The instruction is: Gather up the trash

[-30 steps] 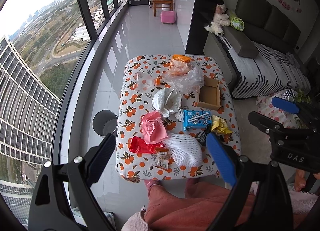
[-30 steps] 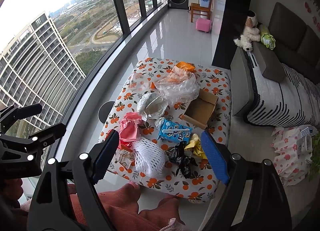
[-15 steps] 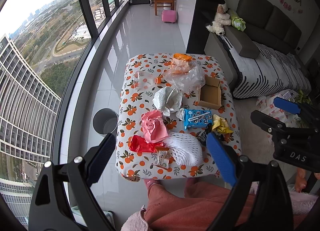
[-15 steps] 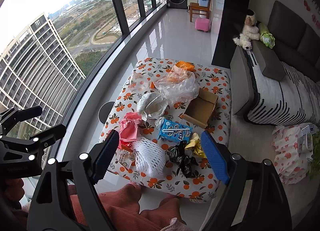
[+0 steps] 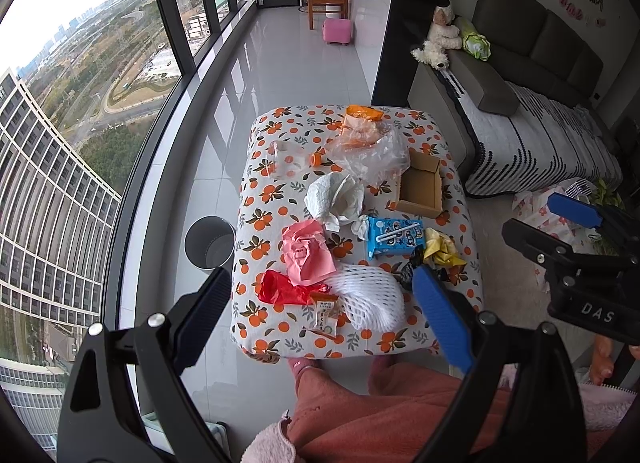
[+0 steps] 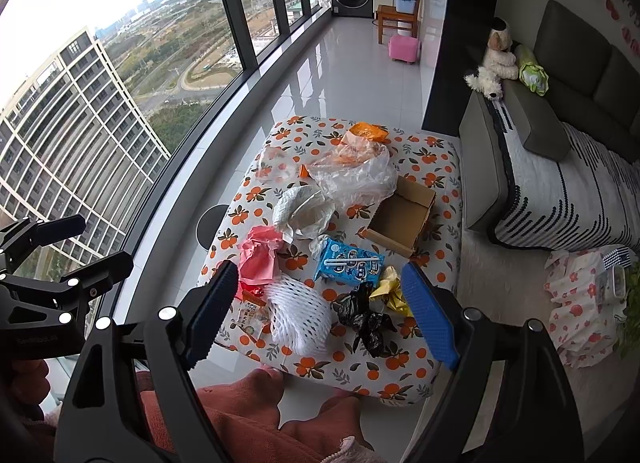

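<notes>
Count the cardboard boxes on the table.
1. The open cardboard box sits near the table's sofa-side edge, beside the clear plastic bag. Another could hide under the trash.

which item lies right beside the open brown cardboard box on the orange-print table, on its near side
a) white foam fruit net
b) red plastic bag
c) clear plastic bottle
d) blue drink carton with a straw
d: the blue drink carton with a straw lies just in front of the open brown cardboard box.

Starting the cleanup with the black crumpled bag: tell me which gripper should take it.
Right. The black bag lies between the open right gripper fingers in its view; for the left gripper it sits behind the blue finger, off to that side.
</notes>
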Demonstrator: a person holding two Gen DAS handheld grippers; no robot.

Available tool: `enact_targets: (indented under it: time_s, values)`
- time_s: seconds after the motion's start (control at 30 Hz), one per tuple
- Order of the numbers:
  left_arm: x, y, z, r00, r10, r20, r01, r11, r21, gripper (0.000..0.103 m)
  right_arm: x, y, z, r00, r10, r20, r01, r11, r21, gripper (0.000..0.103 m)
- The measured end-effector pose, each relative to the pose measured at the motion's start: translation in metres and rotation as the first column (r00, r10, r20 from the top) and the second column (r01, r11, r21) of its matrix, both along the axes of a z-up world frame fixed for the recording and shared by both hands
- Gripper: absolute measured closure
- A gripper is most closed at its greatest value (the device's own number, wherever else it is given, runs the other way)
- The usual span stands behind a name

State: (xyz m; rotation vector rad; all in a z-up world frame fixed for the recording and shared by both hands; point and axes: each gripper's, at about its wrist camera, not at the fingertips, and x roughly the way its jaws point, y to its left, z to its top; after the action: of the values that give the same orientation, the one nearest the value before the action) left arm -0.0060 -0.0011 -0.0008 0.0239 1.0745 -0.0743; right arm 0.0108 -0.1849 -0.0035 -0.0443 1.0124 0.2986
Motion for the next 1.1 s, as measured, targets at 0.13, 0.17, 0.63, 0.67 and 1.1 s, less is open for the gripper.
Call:
enact_targets:
  time_s: [0.13, 0.17, 0.63, 0.67, 1.1]
  values:
    - [0.001, 0.000, 0.001, 1.000, 0.002, -0.002, -0.002, 1.000, -0.001, 0.011, -0.001, 0.000, 0.001, 1.000, 0.002, -0.002, -0.002, 1.000, 0.000, 0.022]
    - [0.001, 0.000, 0.001, 1.000, 0.002, -0.002, -0.002, 1.000, -0.001, 0.011, -0.001, 0.000, 0.001, 1.000, 0.003, -0.001, -0.003, 1.000, -0.001, 0.022]
    - [0.002, 0.000, 0.001, 1.000, 0.002, -0.005, -0.002, 1.000, -0.001, 0.011, -0.001, 0.000, 0.000, 1.000, -0.002, -0.003, 0.002, 1.000, 0.002, 0.022]
    - [0.000, 0.001, 0.000, 1.000, 0.003, -0.006, -0.003, 1.000, -0.003, 0.011, -0.002, 0.000, 0.000, 1.000, -0.001, -0.003, 0.001, 1.000, 0.002, 0.022]
    - [-0.004, 0.017, -0.029, 0.999, 0.036, -0.015, -0.036, 0.999, -0.001, 0.011, 0.010, 0.016, -0.016, 0.999, 0.030, -0.016, -0.031, 0.999, -0.026, 0.022]
